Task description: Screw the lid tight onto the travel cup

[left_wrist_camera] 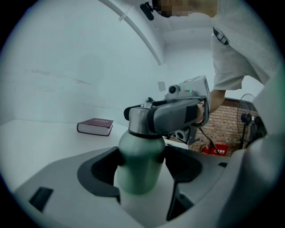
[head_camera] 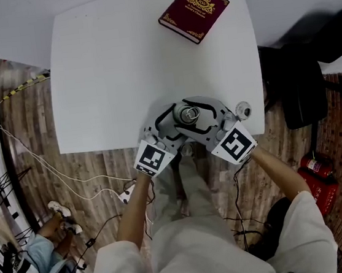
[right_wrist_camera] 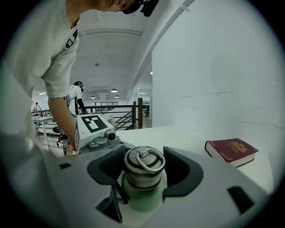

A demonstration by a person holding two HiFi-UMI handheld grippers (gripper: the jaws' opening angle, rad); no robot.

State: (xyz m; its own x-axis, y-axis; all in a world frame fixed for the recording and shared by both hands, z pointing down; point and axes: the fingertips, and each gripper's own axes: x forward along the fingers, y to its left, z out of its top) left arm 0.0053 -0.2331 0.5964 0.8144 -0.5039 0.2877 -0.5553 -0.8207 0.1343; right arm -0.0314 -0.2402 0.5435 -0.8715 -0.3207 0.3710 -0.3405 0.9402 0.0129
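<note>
Nearest, at the near edge of the white counter (head_camera: 120, 77), the left hand-held gripper (left_wrist_camera: 141, 165) is clamped round the body of the upright pale green metal travel cup (left_wrist_camera: 139, 176). Just above it, the right hand-held gripper (right_wrist_camera: 142, 167) is clenched on the brushed-steel lid with a wire ring (right_wrist_camera: 143, 159), which sits on the cup's neck. To tighten well, the left grip should probably hold the body still while the right turns squarely about the cup's axis, without tilting. With the lid on, the cup's contents cannot be seen. Farther off, near the far edge, lies a closed maroon hardback book with gold ornament (head_camera: 194, 11).
</note>
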